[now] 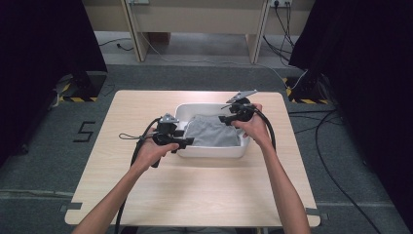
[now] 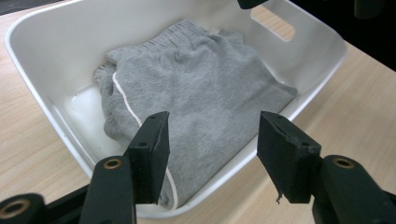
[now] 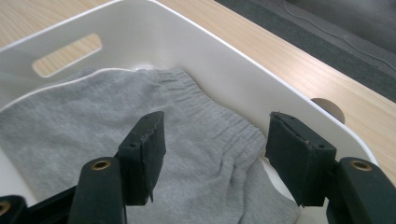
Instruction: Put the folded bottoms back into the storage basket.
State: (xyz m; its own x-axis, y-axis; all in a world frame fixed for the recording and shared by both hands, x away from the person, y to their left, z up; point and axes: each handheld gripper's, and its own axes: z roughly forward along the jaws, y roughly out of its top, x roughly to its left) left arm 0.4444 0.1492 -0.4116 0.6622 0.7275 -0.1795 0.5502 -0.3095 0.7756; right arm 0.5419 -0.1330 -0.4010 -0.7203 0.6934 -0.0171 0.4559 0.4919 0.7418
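Observation:
A white plastic bin (image 1: 214, 152) stands at the middle of the wooden table, and a folded grey garment (image 1: 210, 130) with a ribbed waistband lies inside it. My left gripper (image 1: 187, 141) hovers at the bin's near left corner. Its jaws stand open over the garment (image 2: 201, 79) and the bin's wall (image 2: 56, 42), and nothing is between them (image 2: 212, 135). My right gripper (image 1: 225, 118) hangs over the bin's far right part. It (image 3: 215, 140) is open above the waistband (image 3: 201, 112), clear of the cloth, with the bin's wall (image 3: 224, 60) just beyond.
The table (image 1: 195, 190) has bare wood all around the bin. Each end wall of the bin has a handle slot (image 3: 67, 54). Cables trail from both grippers towards me. On the floor beyond are more cables (image 1: 311, 126) and stands with striped tape (image 1: 78, 90).

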